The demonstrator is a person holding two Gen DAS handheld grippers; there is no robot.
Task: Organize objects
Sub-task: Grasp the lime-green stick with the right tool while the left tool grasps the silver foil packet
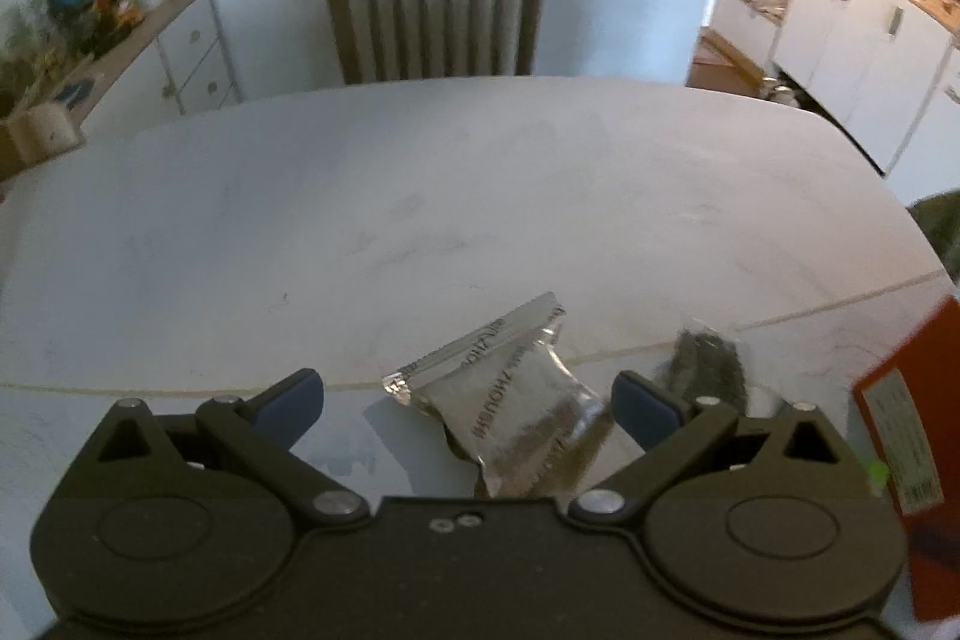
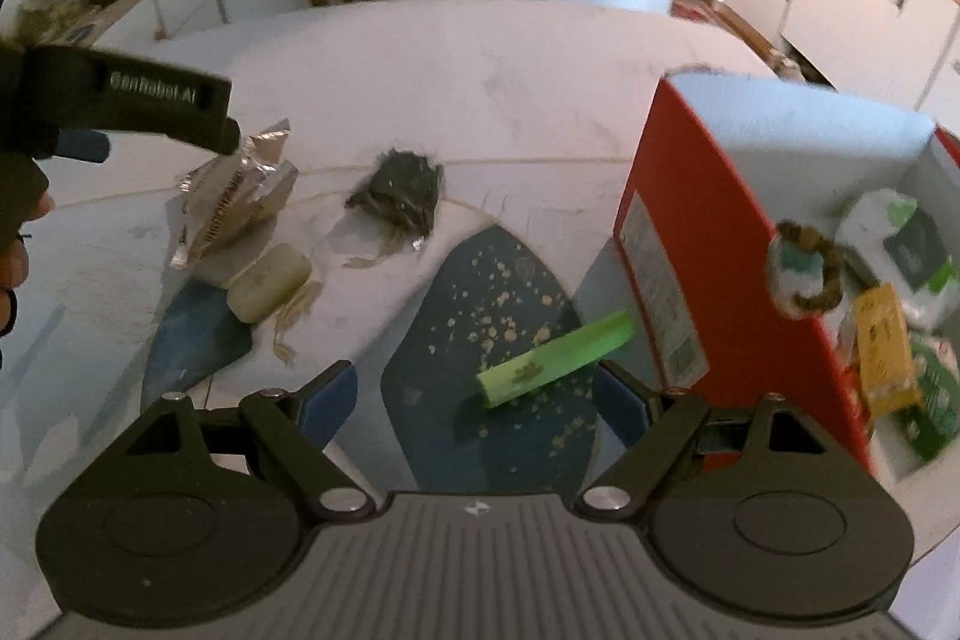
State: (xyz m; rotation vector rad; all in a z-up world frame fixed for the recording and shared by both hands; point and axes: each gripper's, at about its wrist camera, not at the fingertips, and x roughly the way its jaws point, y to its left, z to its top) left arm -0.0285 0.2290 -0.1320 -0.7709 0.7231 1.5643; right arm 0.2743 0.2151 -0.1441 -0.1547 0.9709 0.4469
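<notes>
Foil packet lying on white table, between spread fingers of left gripper. Green stick between spread fingers of right gripper, beside red box.

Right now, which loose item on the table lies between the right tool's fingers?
The green stick, lying on the dark speckled mat. The silver packet, soap bar and dark bundle lie farther away.

Both hand-held tools look alike: the left gripper and right gripper have matte black bodies, round black hubs, crossed linkage arms with silver pivot screws and blue-padded fingers. The right one's top plate is ribbed grey.
</notes>
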